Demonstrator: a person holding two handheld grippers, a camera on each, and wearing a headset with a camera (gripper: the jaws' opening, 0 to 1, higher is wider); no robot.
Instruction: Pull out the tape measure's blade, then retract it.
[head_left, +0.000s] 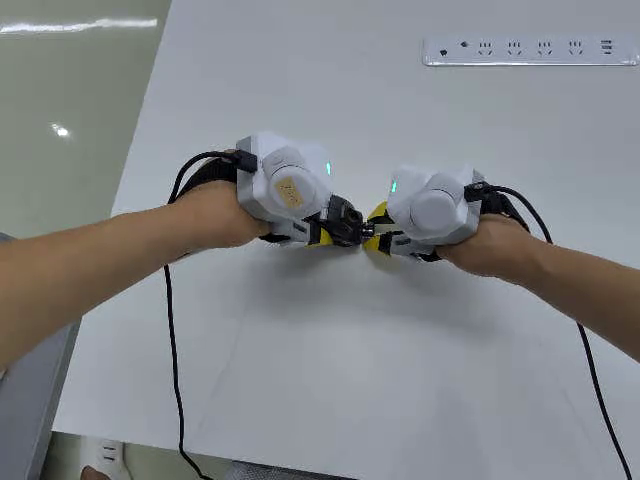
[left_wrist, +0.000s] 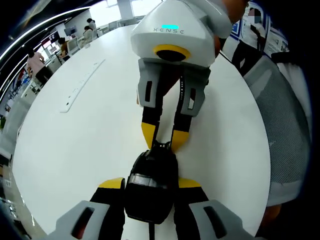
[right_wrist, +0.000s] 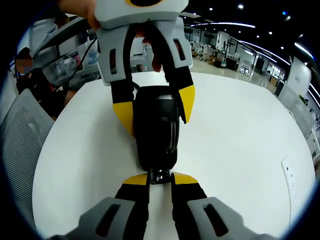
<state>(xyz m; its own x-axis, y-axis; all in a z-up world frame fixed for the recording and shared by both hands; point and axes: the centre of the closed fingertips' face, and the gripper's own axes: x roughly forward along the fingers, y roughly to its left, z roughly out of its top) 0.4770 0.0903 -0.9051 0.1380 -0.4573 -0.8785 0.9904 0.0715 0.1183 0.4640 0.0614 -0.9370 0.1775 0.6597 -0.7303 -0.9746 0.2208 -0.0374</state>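
A black tape measure (head_left: 346, 222) sits at the middle of the white table (head_left: 330, 360), between my two grippers. My left gripper (left_wrist: 151, 183) is shut on the tape measure's case (left_wrist: 150, 190), its yellow-tipped jaws pressing both sides. My right gripper (right_wrist: 160, 178) is shut on the small metal hook (right_wrist: 159, 175) at the blade's end. The hook lies right against the mouth of the case (right_wrist: 156, 127), so hardly any blade is out. In the head view the left gripper (head_left: 335, 226) and right gripper (head_left: 376, 240) nearly touch tip to tip.
A white power strip (head_left: 530, 50) lies at the table's far right. Black cables (head_left: 172, 330) run from both grippers off the near edge. The table's left edge (head_left: 120, 190) drops to a grey floor. A mesh chair back (left_wrist: 285, 130) stands nearby.
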